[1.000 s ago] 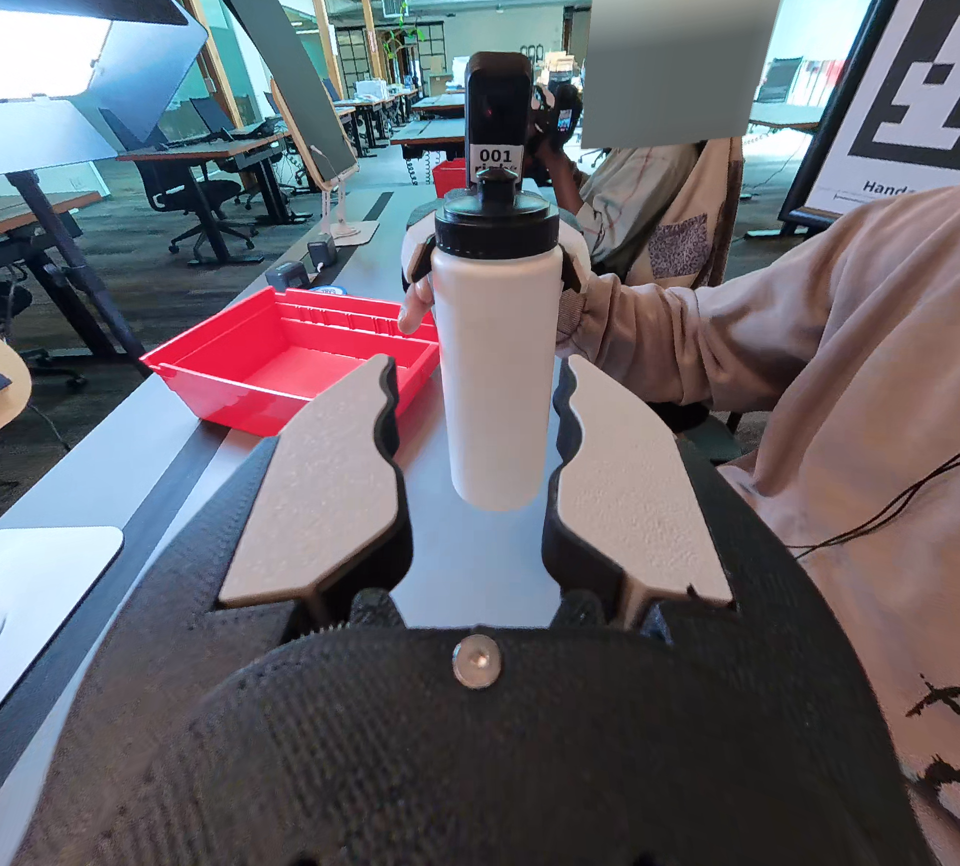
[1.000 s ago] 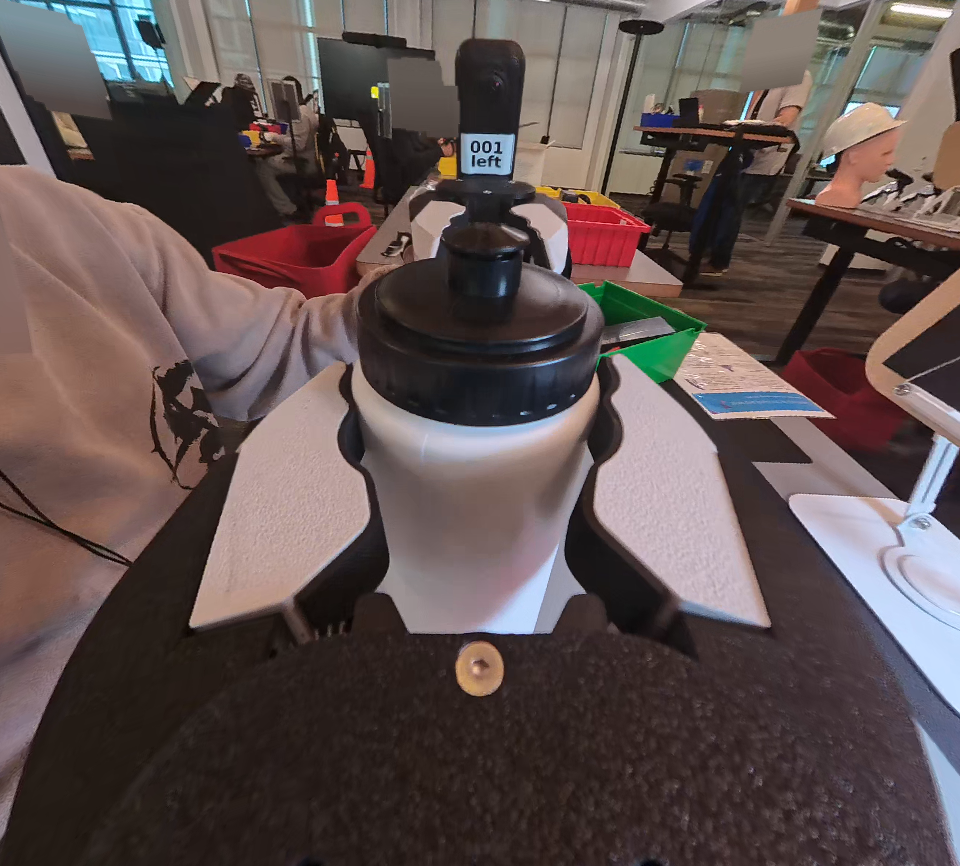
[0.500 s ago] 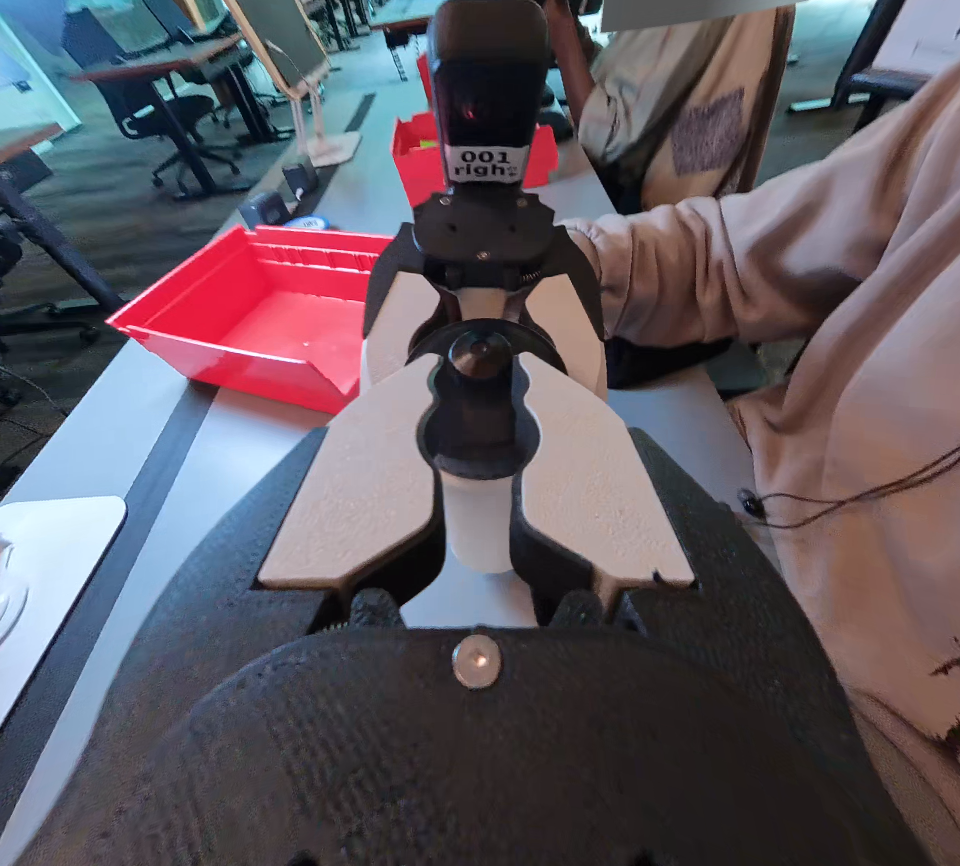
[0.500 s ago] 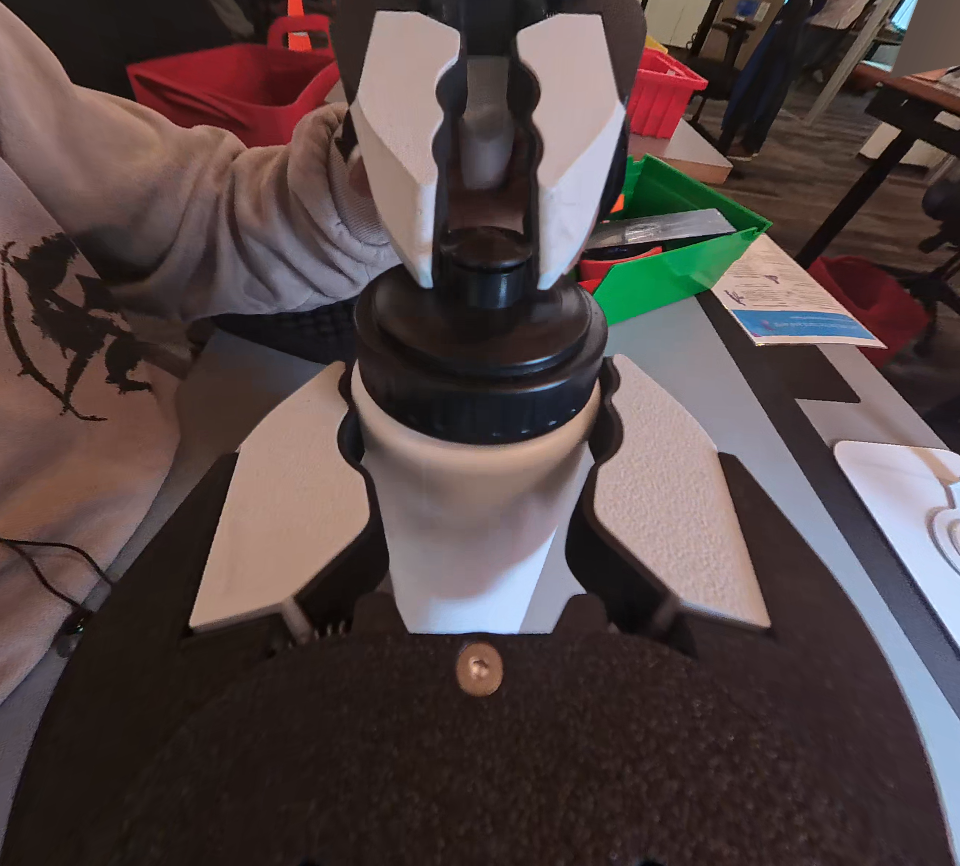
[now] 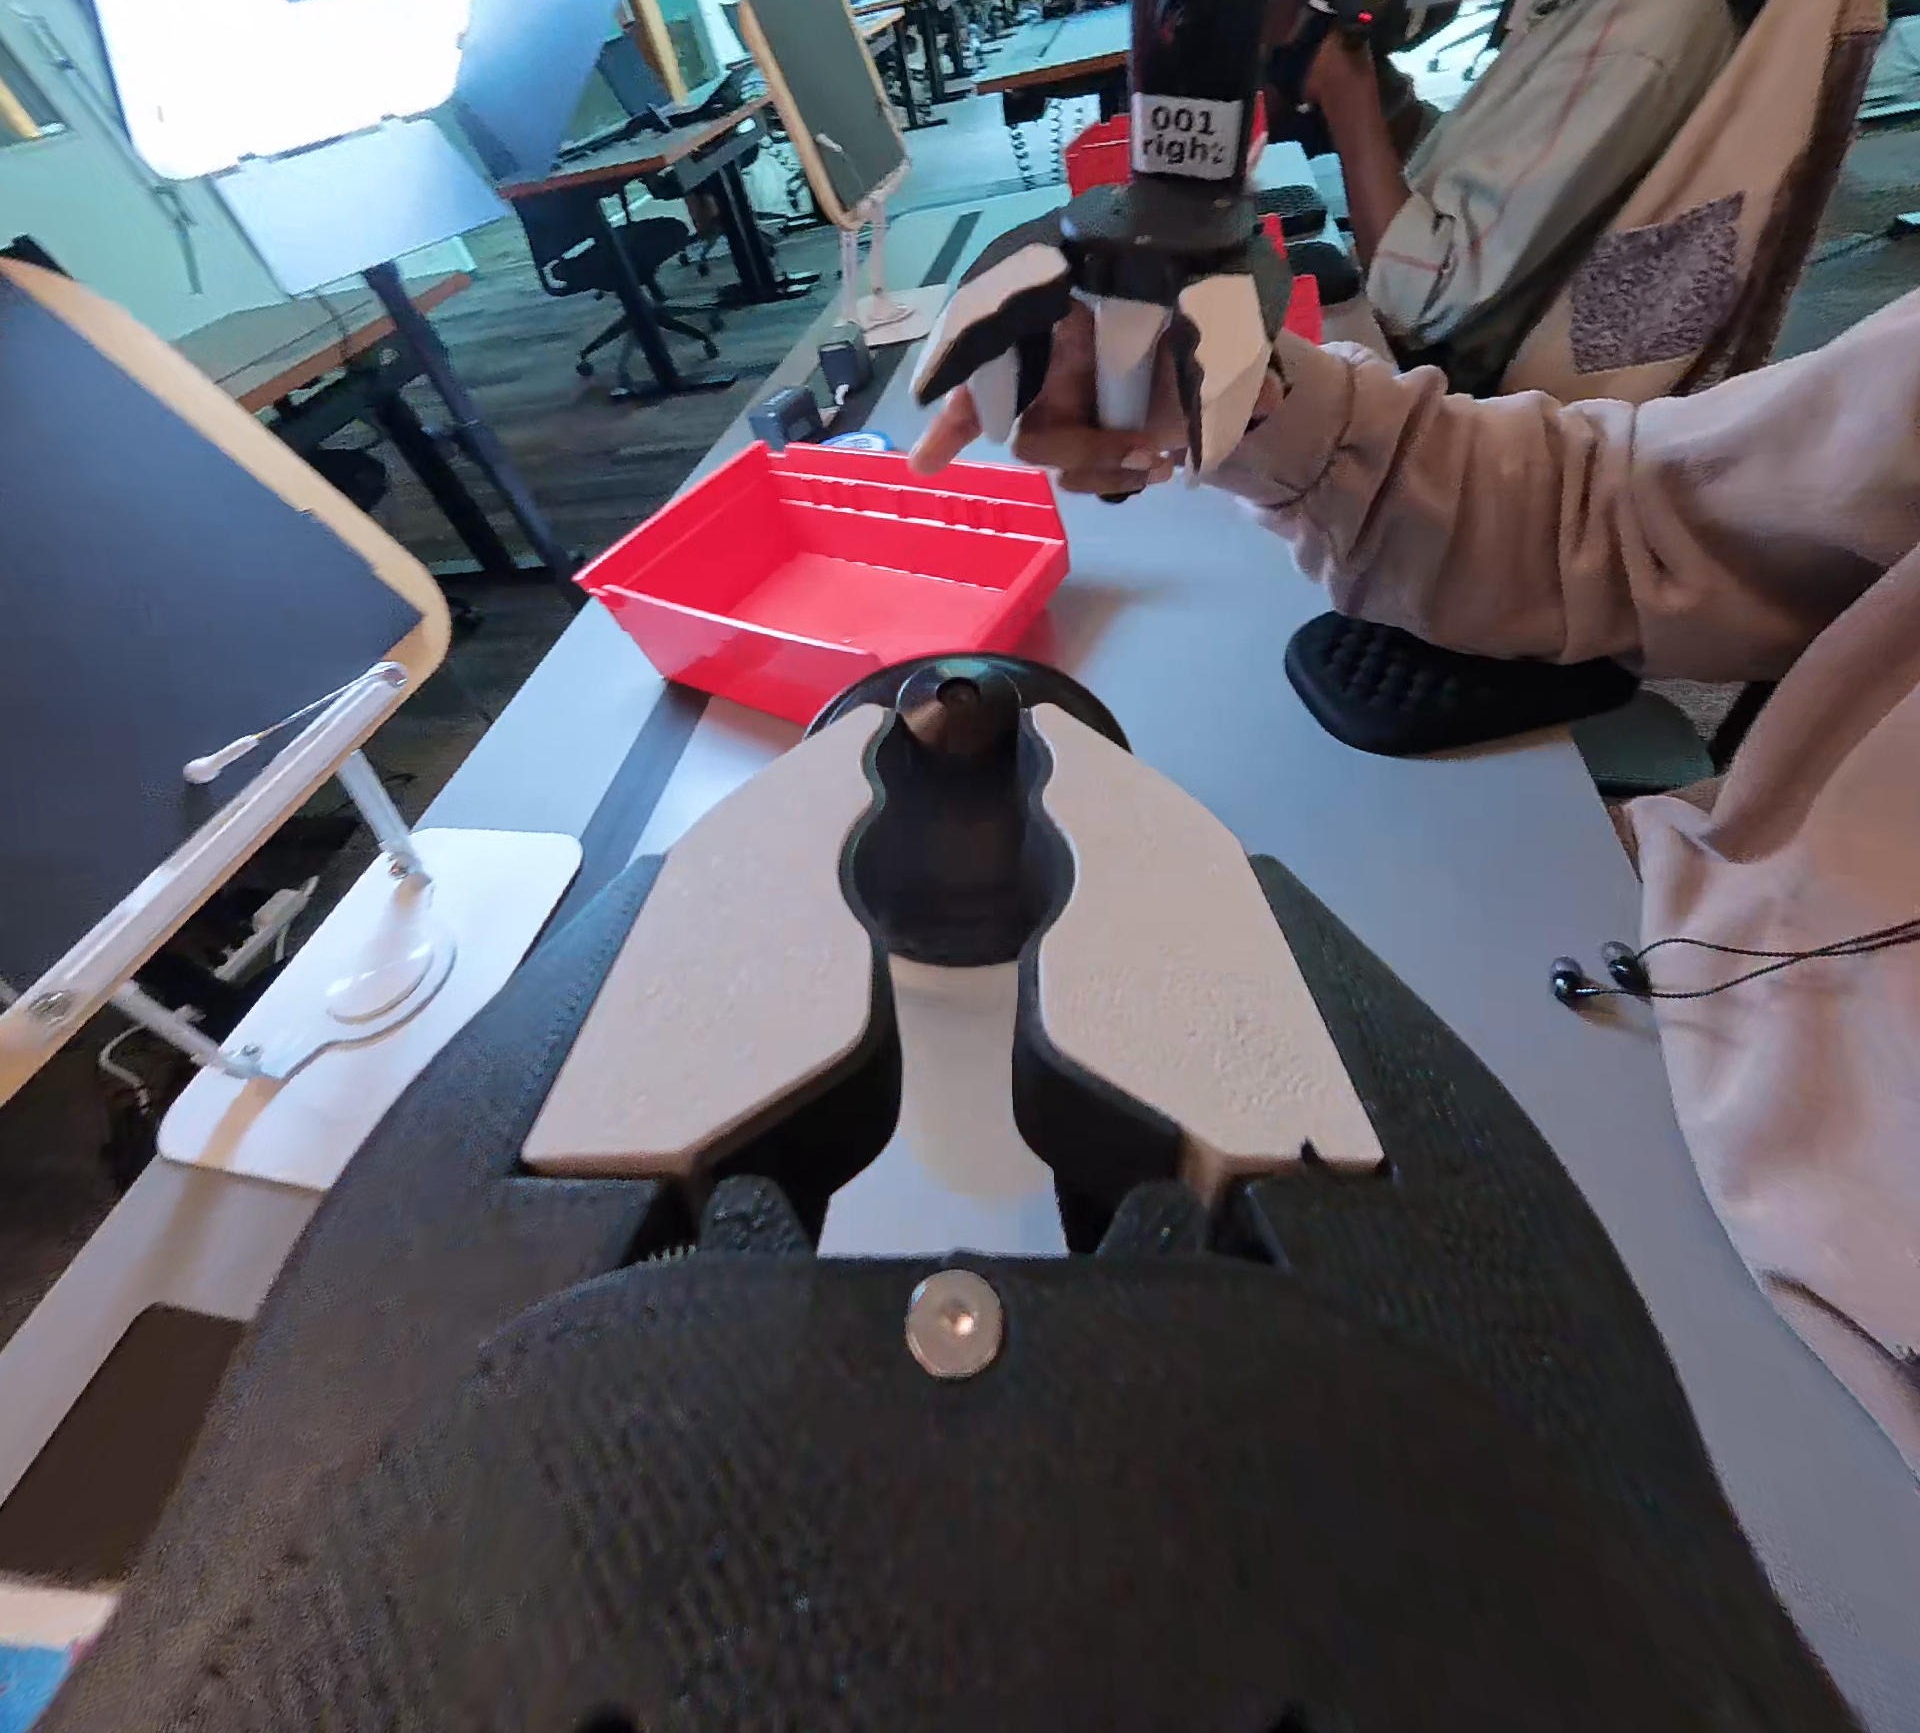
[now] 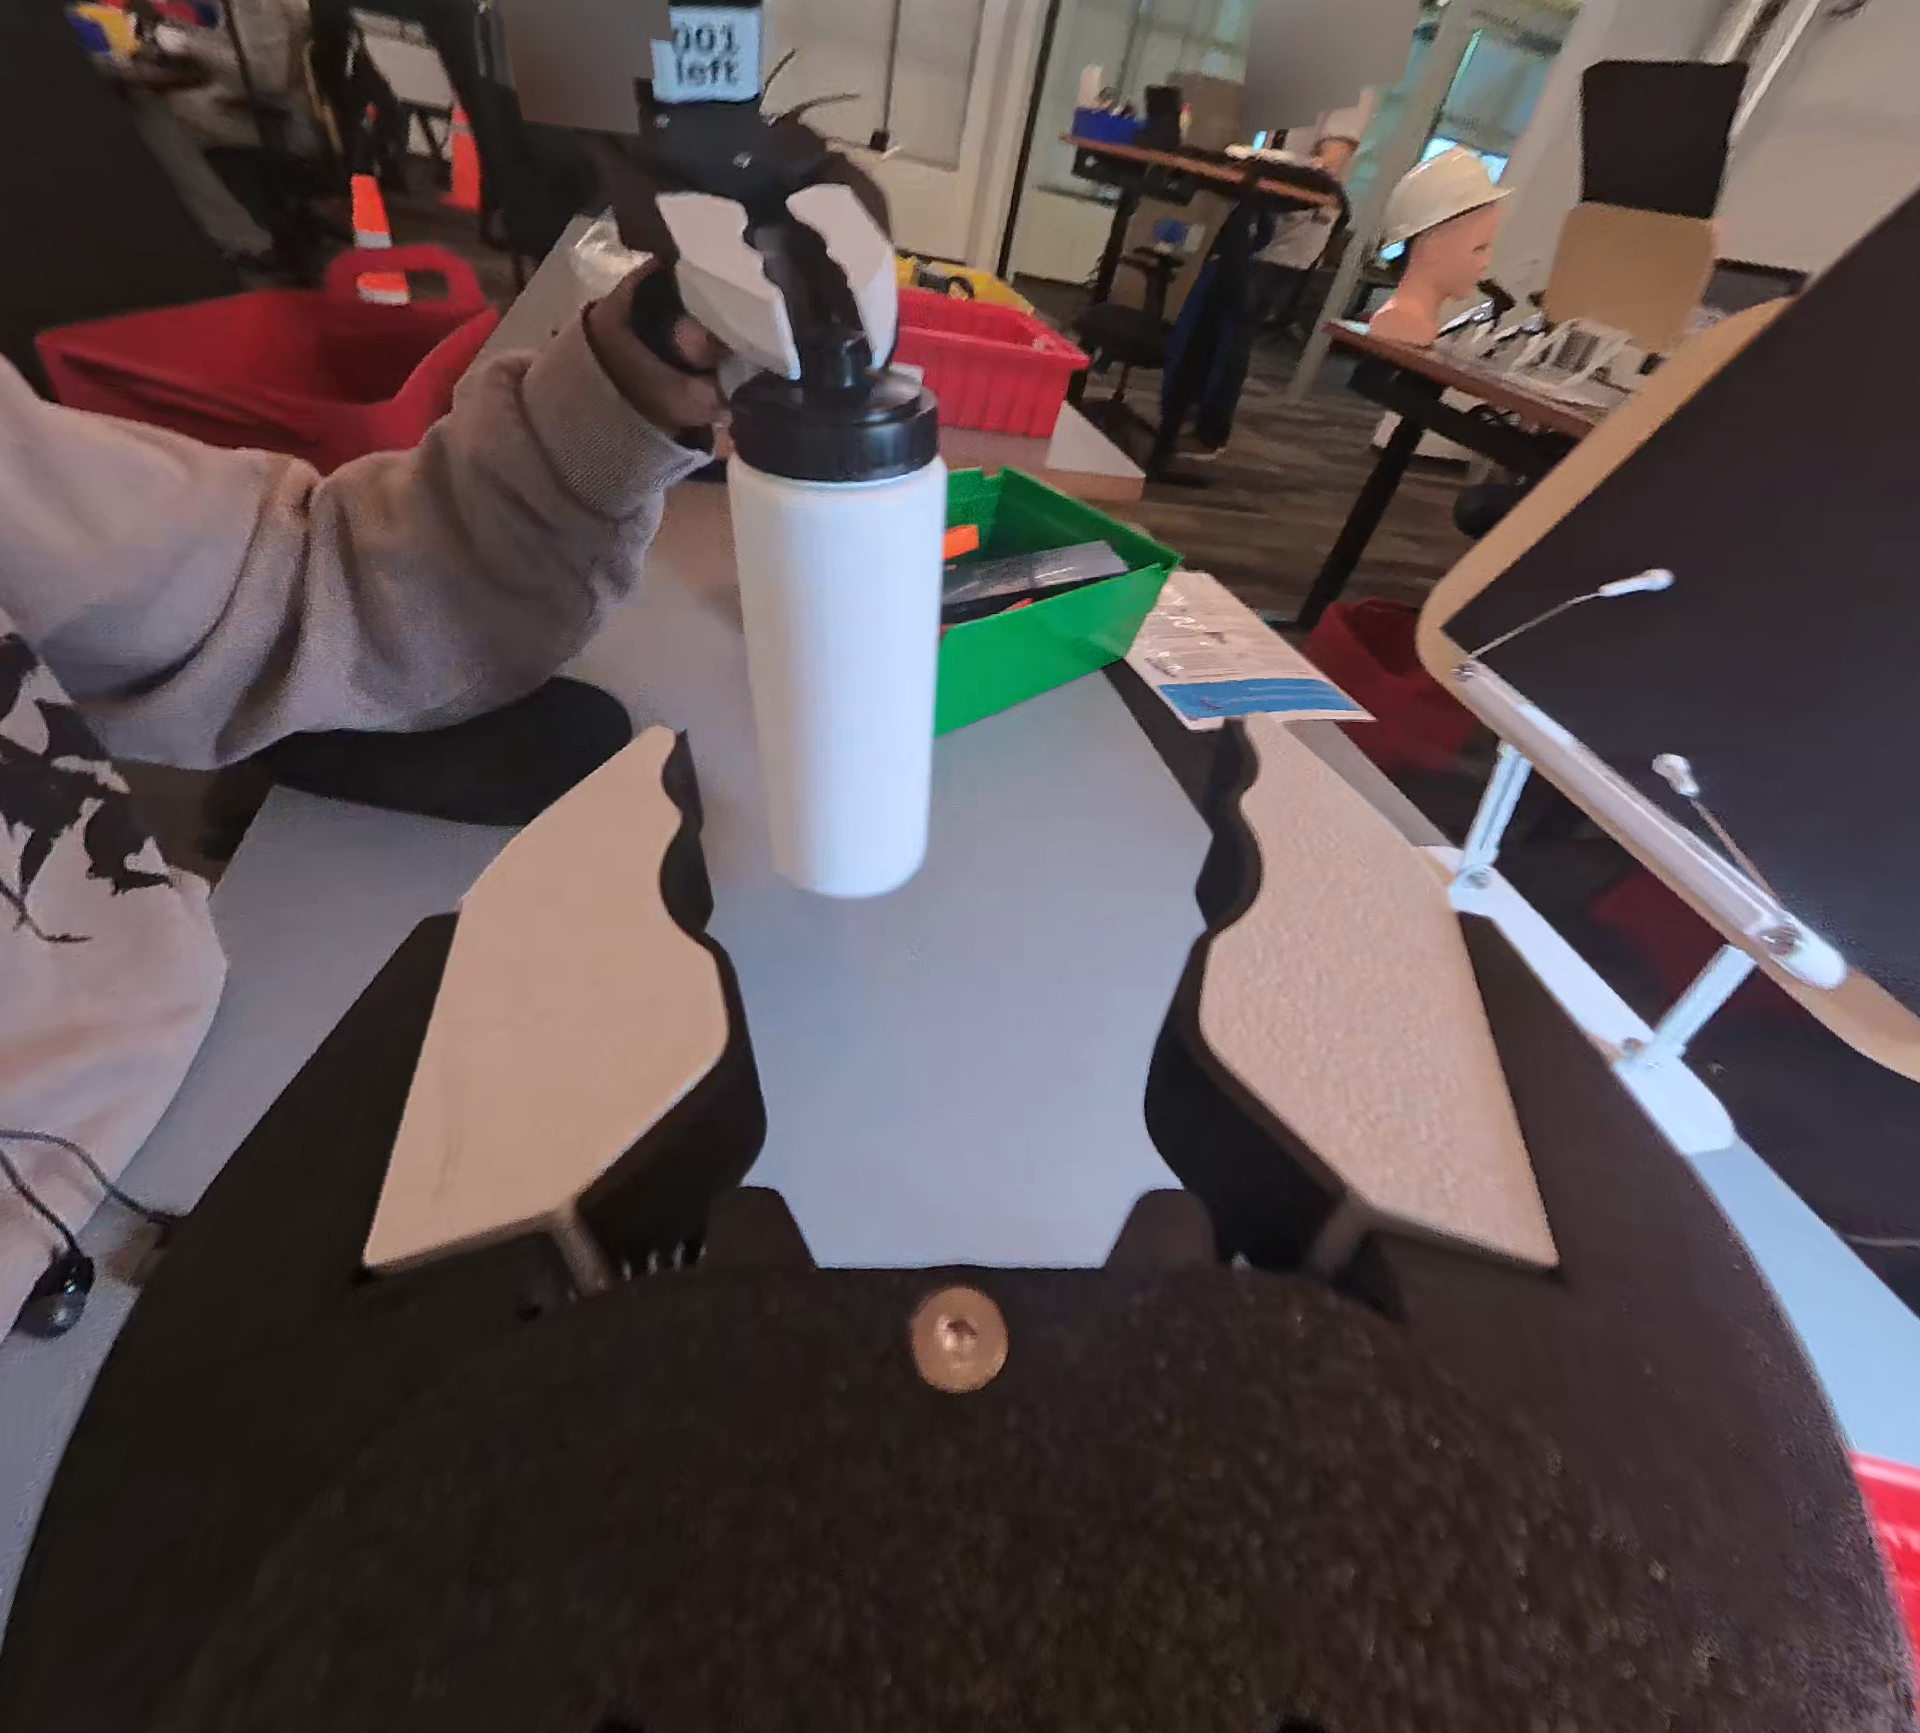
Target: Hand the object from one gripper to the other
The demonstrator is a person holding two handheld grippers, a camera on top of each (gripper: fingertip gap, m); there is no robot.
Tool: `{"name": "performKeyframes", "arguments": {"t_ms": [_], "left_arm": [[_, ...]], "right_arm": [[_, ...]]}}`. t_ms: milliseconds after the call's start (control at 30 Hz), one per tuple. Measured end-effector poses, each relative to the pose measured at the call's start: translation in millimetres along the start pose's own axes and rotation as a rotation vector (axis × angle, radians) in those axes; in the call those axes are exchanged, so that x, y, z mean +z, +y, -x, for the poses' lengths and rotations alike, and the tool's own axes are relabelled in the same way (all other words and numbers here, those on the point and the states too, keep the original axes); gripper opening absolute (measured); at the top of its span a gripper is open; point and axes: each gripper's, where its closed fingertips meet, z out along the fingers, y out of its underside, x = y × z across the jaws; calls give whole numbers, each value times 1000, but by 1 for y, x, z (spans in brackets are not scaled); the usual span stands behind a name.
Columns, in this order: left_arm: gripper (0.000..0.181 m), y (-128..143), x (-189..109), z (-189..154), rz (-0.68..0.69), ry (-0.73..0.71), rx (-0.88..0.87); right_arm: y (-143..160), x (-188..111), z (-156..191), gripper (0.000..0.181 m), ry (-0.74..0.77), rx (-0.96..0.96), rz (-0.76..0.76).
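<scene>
The white cylindrical bottle with a black screw cap and black spout (image 6: 836, 644) is seen at the upper centre of the right wrist view, hanging upright in the air above the grey tabletop (image 6: 1018, 1008). It is held only by its spout, which is clamped between the white fingertips of the left gripper (image 6: 821, 333); the bottle body hangs below those fingers.

In the left wrist view, the same bottle (image 5: 951, 1039) is seen from above at frame centre, with the black spout and cap seated in the notch between the two closed fingers of the left gripper (image 5: 951, 810).

The right gripper (image 6: 951, 904) occupies the lower half of its own view with its fingers spread wide apart and nothing between them. The bottle is located beyond and above its fingertips, without contact. In the left wrist view, the right gripper (image 5: 1101, 395) is seen at upper centre, held in a hand, well apart from the bottle.

A red plastic bin (image 5: 831, 582) lies on the tabletop at mid-frame of the left wrist view. A green plastic bin (image 6: 1049, 634) is located behind the bottle in the right wrist view.
</scene>
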Motion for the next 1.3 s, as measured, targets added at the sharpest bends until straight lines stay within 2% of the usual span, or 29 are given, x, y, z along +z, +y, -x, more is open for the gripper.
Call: {"name": "performKeyframes", "arguments": {"t_ms": [100,200,333,467,567,633,700,767,900,1000,1100,1167,1200,1300], "left_arm": [[20,5,-5,8,15,-23,-6],[20,5,1,5,11,-4,-13],[21,10,28,-13,46,58,-2],[20,19,66,-45,101,159,27],[21,22,86,-65,125,196,72],[21,15,86,-64,81,157,110],[22,0,78,-55,-20,97,122],[43,-7,67,-45,-64,84,78],[66,-1,63,-39,-93,149,-11],[78,16,86,-51,-44,212,-19],[89,36,118,-66,15,231,0],[83,46,133,-73,43,223,33],[73,51,136,-73,68,205,60],[72,58,134,-64,126,161,90]], "right_arm": [[-6,-16,-13,89,31,34,-51],[-4,-10,-11,85,21,49,-53],[10,21,11,85,-42,43,12],[32,69,54,90,-152,45,86],[46,93,75,80,-166,3,136],[38,88,70,78,-168,26,111],[28,76,62,78,-161,37,83],[15,61,49,78,-131,46,30],[-24,24,28,78,-92,87,-138],[-43,7,24,78,-88,108,-230],[-37,16,34,78,-103,83,-211],[-31,30,44,78,-137,77,-181],[-29,35,48,78,-149,73,-172],[-23,39,43,78,-106,35,-123]]}}
